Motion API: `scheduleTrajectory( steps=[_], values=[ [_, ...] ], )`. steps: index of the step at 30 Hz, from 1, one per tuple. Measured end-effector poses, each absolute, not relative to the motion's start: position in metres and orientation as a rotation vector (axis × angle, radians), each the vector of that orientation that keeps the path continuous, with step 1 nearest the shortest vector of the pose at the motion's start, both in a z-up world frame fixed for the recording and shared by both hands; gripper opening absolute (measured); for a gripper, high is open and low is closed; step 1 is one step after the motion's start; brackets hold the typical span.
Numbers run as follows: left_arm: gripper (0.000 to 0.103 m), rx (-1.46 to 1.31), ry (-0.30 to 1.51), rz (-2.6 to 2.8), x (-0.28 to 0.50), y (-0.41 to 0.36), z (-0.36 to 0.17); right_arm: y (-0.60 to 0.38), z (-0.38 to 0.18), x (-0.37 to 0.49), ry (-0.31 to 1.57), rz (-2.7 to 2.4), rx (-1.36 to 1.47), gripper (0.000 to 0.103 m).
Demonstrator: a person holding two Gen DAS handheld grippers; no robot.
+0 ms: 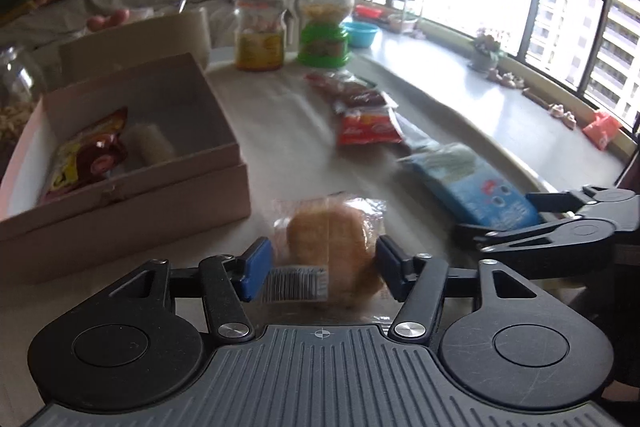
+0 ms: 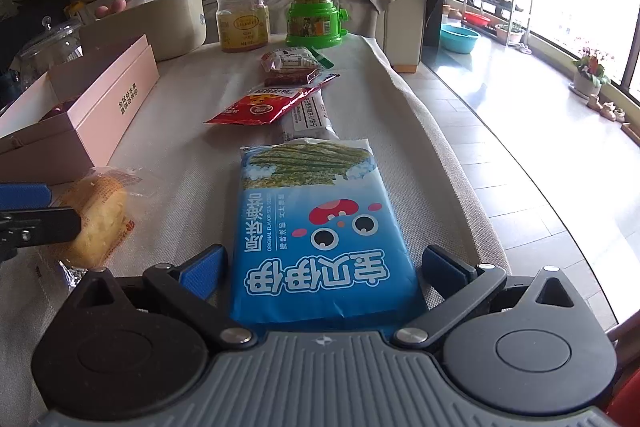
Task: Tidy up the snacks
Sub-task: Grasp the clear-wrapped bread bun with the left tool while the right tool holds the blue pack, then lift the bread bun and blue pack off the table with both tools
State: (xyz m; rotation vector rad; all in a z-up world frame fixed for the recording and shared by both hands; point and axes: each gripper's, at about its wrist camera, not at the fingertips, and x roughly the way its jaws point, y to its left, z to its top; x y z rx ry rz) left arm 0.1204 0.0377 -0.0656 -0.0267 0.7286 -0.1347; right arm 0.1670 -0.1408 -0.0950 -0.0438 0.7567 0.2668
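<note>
Matt woven cloth over the desk (image 2: pixel 192 163), coarse in its weave. Glossy blue plastic film on the seaweed pack (image 2: pixel 320 227), crinkled clear film round the bun (image 1: pixel 332 243), shiny red foil on the sachet (image 2: pixel 264 107), matt pink card for the box (image 1: pixel 140 187), clear glossy plastic for the jar (image 2: pixel 240 3) and green dispenser (image 2: pixel 314 3). Matt black plastic with bright metal rivets on each tool (image 1: pixel 324 267) (image 2: pixel 320 267), blue rubbery pads (image 2: pixel 200 271), ribbed grey base.

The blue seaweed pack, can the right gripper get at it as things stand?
Probably yes: the blue seaweed pack lies flat between the open right gripper, nothing on top.
</note>
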Motion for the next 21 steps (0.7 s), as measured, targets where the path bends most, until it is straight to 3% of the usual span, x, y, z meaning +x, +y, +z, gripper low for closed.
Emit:
scheduleTrajectory(
  steps=[10,15,21],
  values=[
    [0.071,-0.089,0.702,-0.160,0.145,0.036,-0.077,-0.147,-0.094,0.167,0.757,0.299,-0.018,0.103],
    [0.077,-0.144,0.776,-0.174,0.159,0.036,-0.087,-0.146,-0.095,0.166,0.759,0.298,-0.028,0.103],
    [0.067,-0.142,0.752,-0.180,0.157,0.037,-0.083,-0.144,-0.095,0.166,0.758,0.297,-0.043,0.103]
  ],
)
